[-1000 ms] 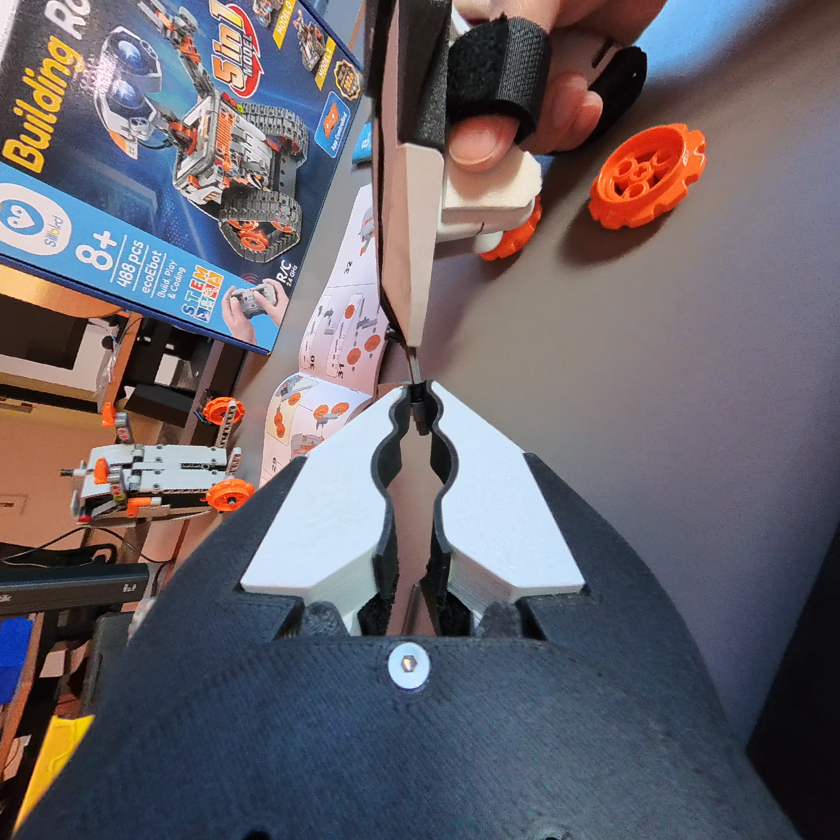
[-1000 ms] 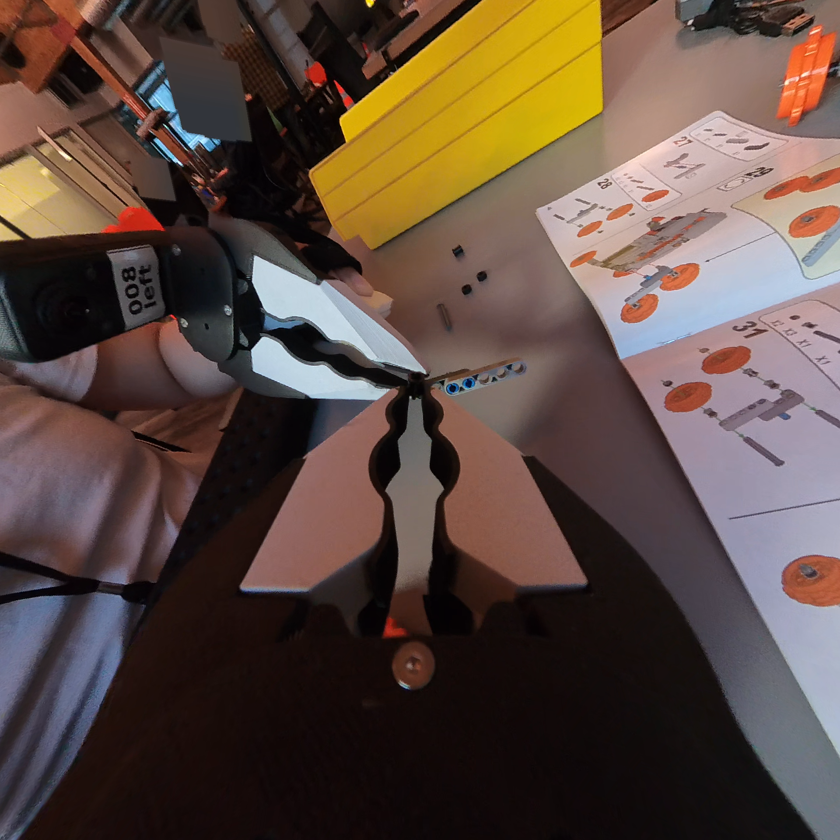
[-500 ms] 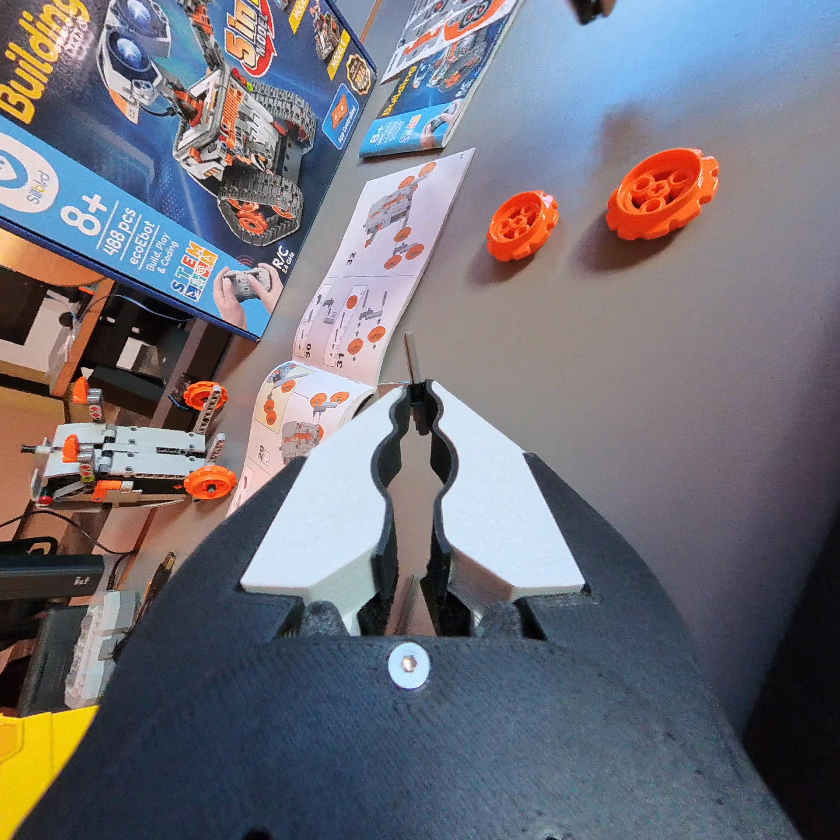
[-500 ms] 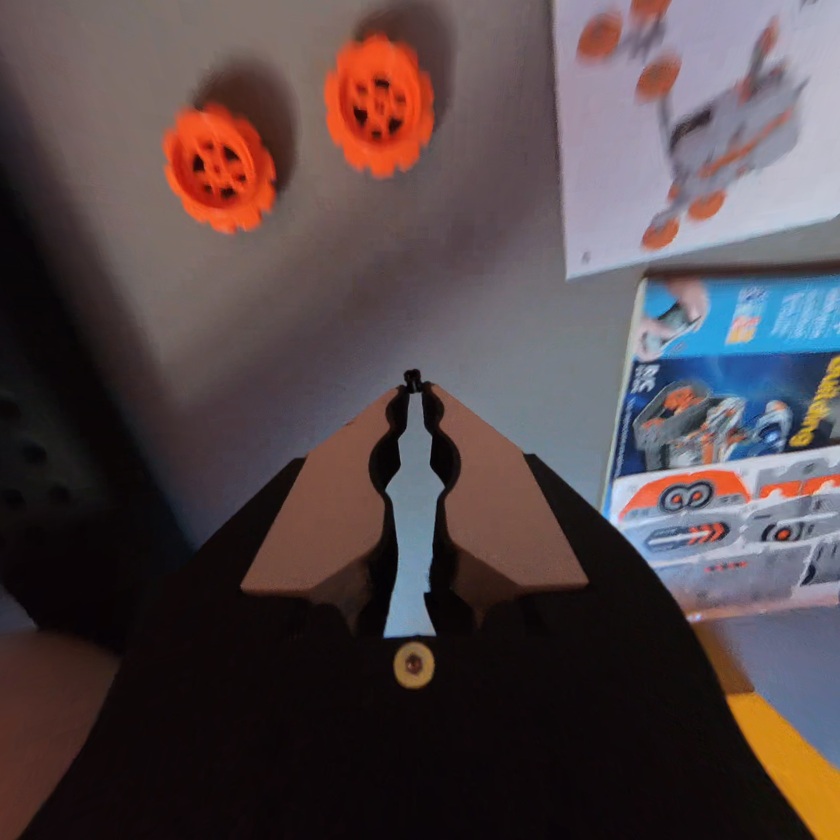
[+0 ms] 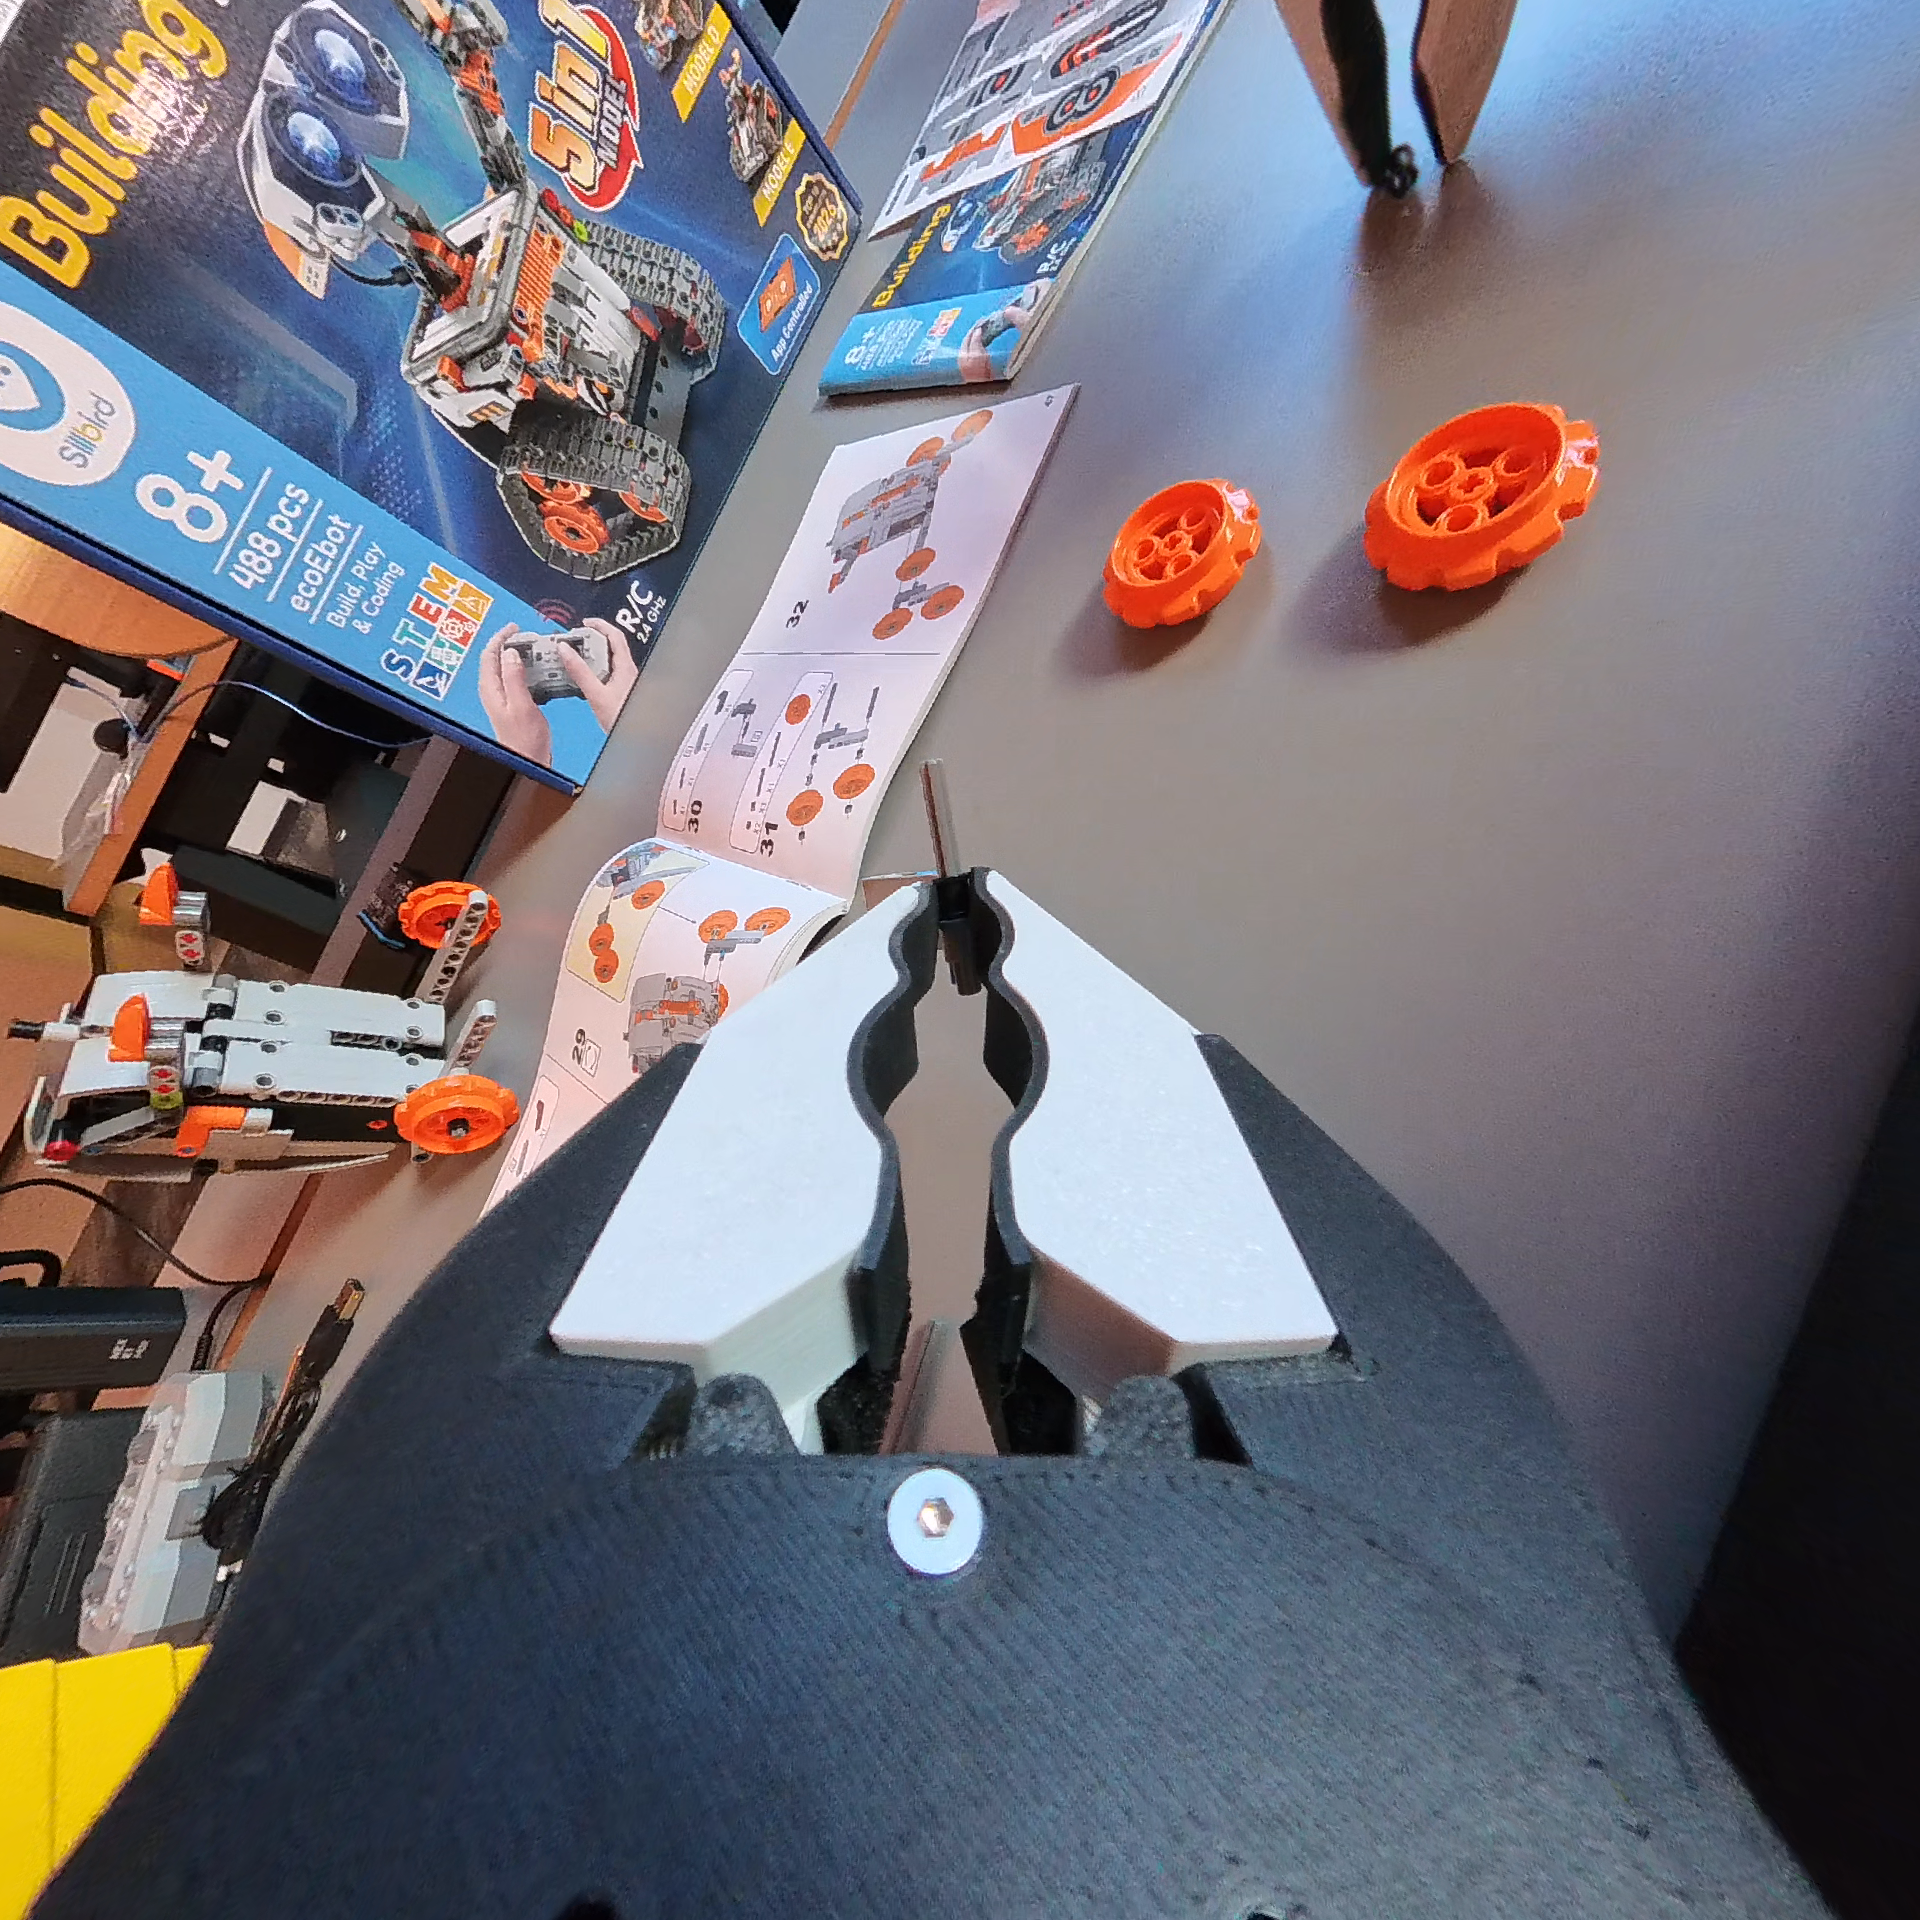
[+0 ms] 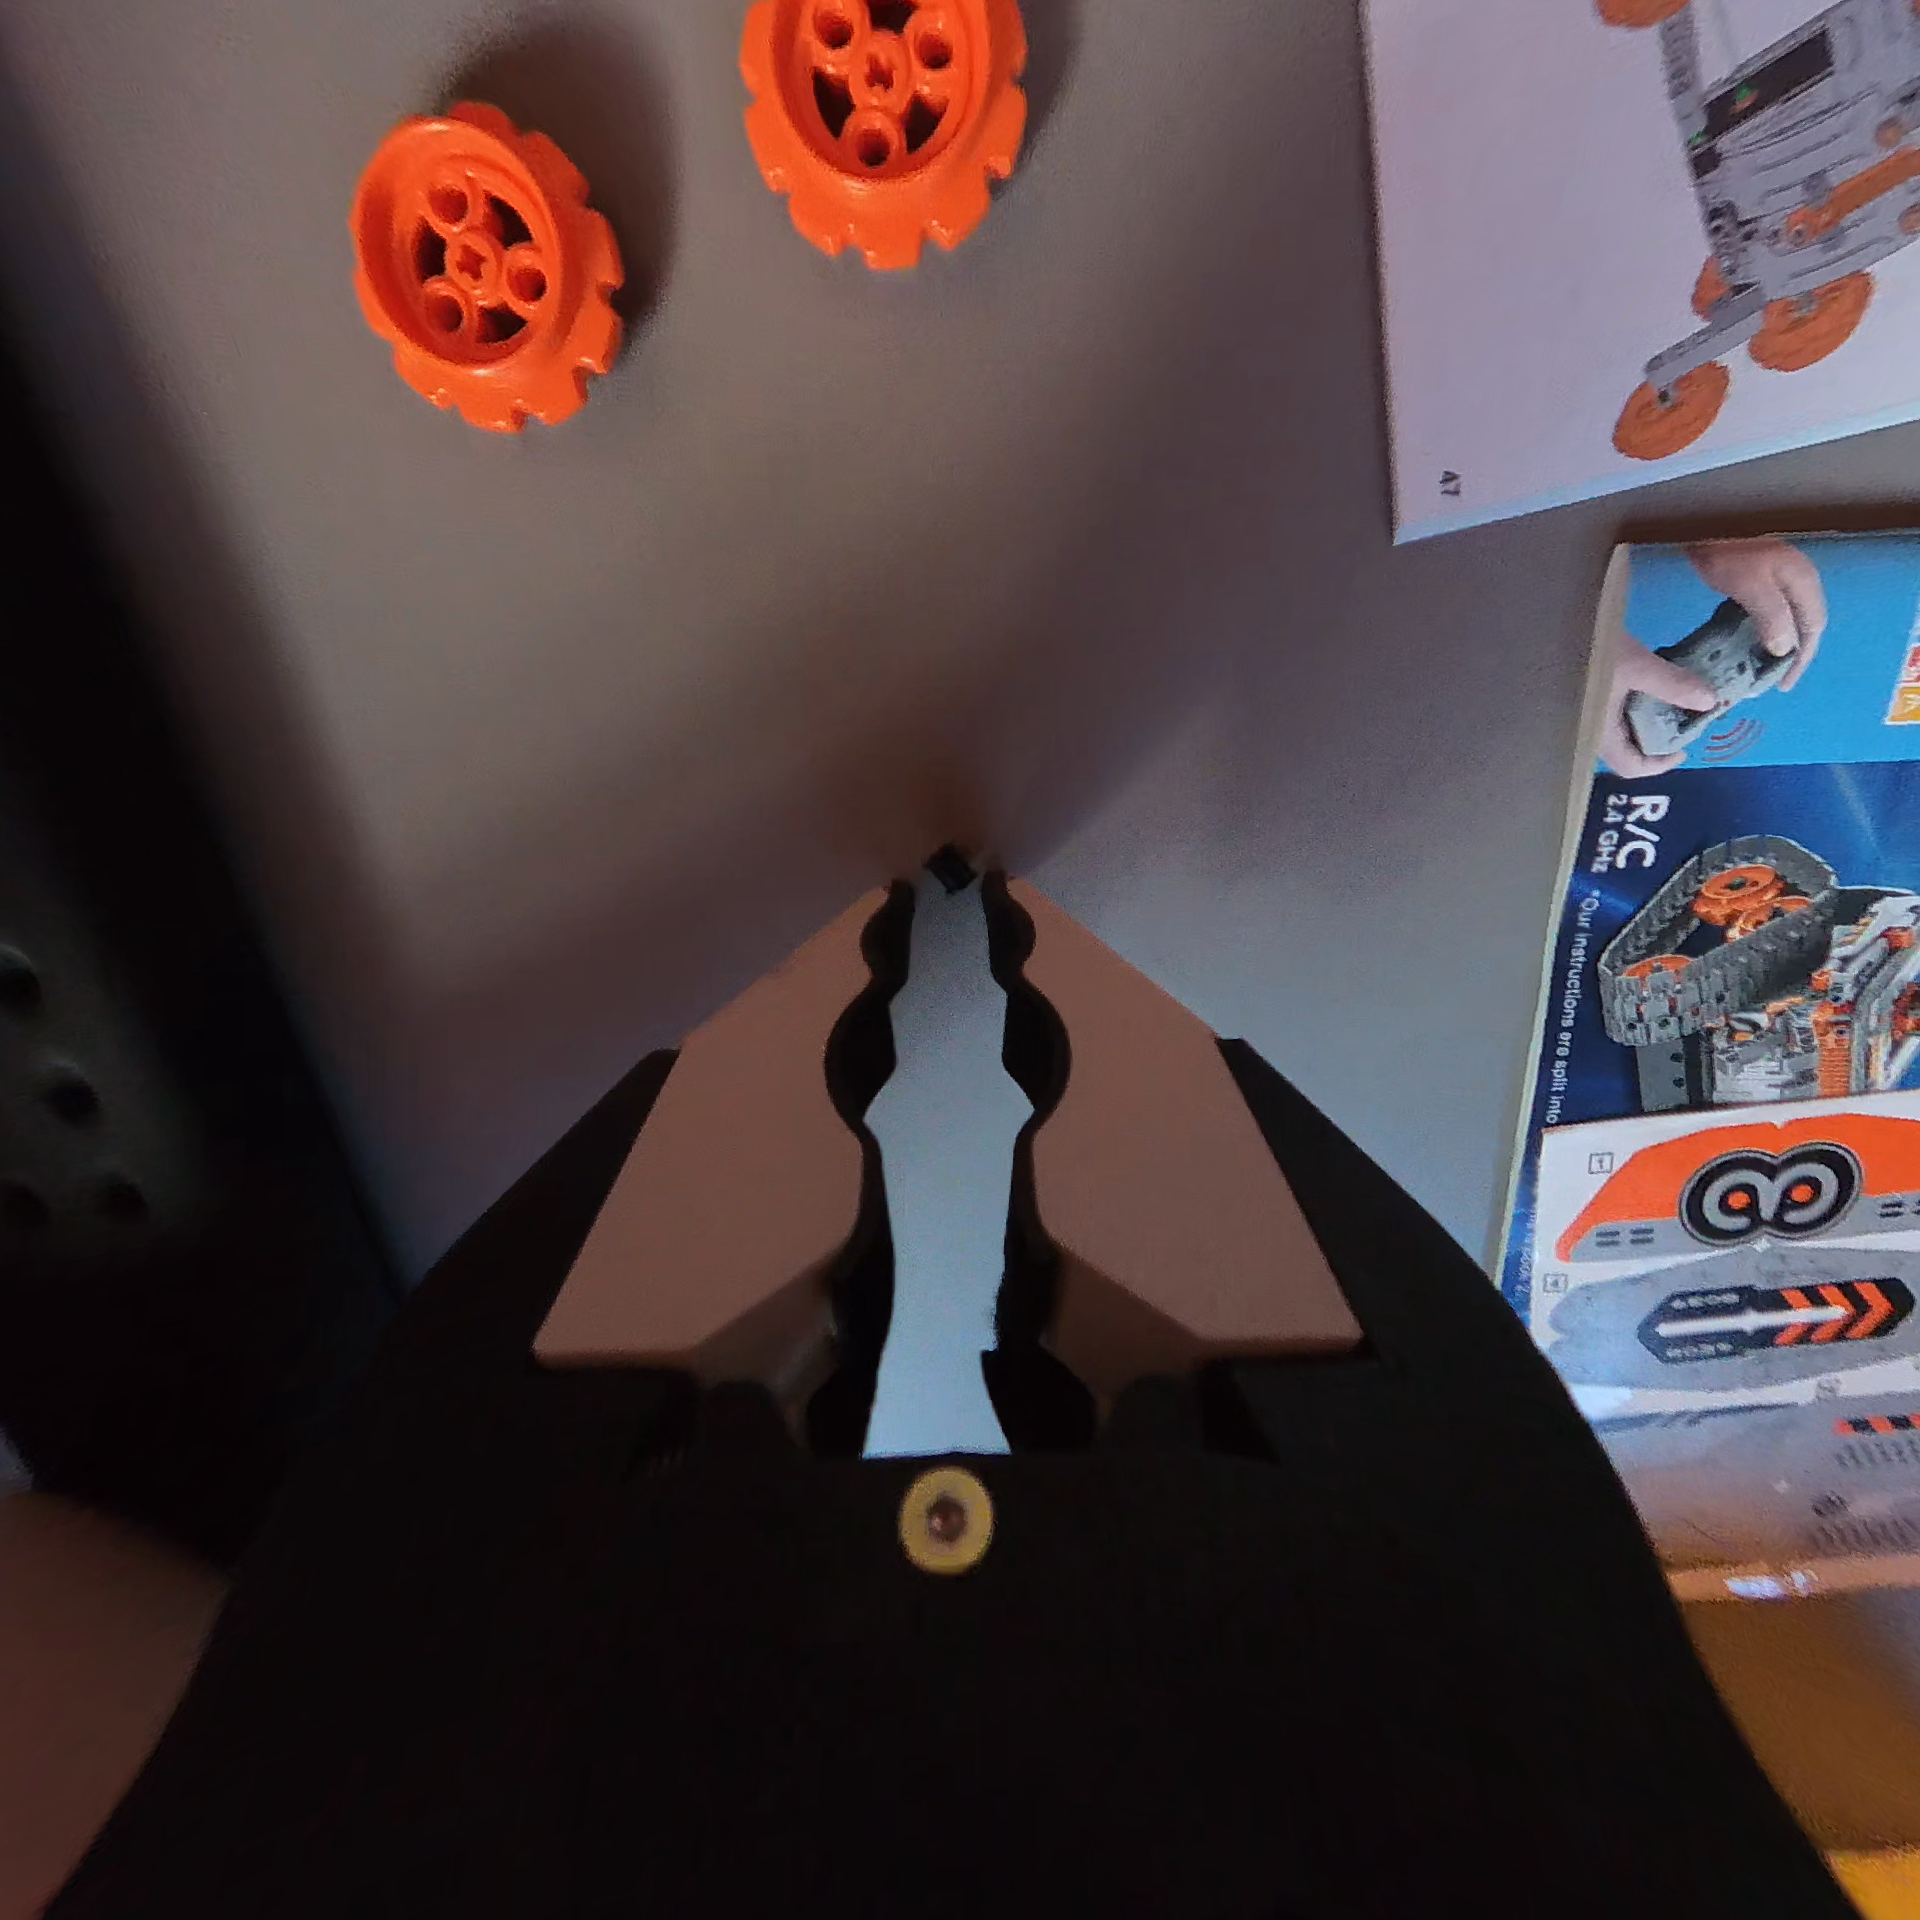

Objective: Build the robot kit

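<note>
The left tongs (image 5: pixel 954 891) are closed on a thin grey metal-look axle rod (image 5: pixel 940 816) fitted with a small black bush, the rod jutting past the tips above the grey bench (image 5: pixel 1455 935); how far it runs back between the pads is hard to make out. The right tongs (image 6: pixel 943 881) stand slightly parted, a small black plastic piece (image 6: pixel 948 865) sitting at their tips; whether both tips press on it cannot be told, the view being blurred, and in the left wrist view those tongs (image 5: pixel 1403 156) are cut off by the top edge, tips low over the bench.

Two orange toothed plastic wheels (image 5: pixel 1182 551) (image 5: pixel 1481 494) lie flat and apart on bare bench between the two tongs; in the right wrist view they sit at upper left (image 6: pixel 483 265) and top, the second (image 6: pixel 883 125) cut by the frame. An open white instruction booklet (image 5: pixel 852 644) lies just left of the rod, its near pages curling behind the left tongs; beyond it a closed blue booklet (image 5: pixel 997 239); a large blue toy box (image 5: pixel 416 343) overhangs the bench's left edge, partly cropped. Off that edge, lower down, stands a half-built white and orange model (image 5: pixel 249 1060); a yellow object (image 5: pixel 83 1745) shows only a corner. Open bench stretches to the right of the wheels up to a dark border.
</note>
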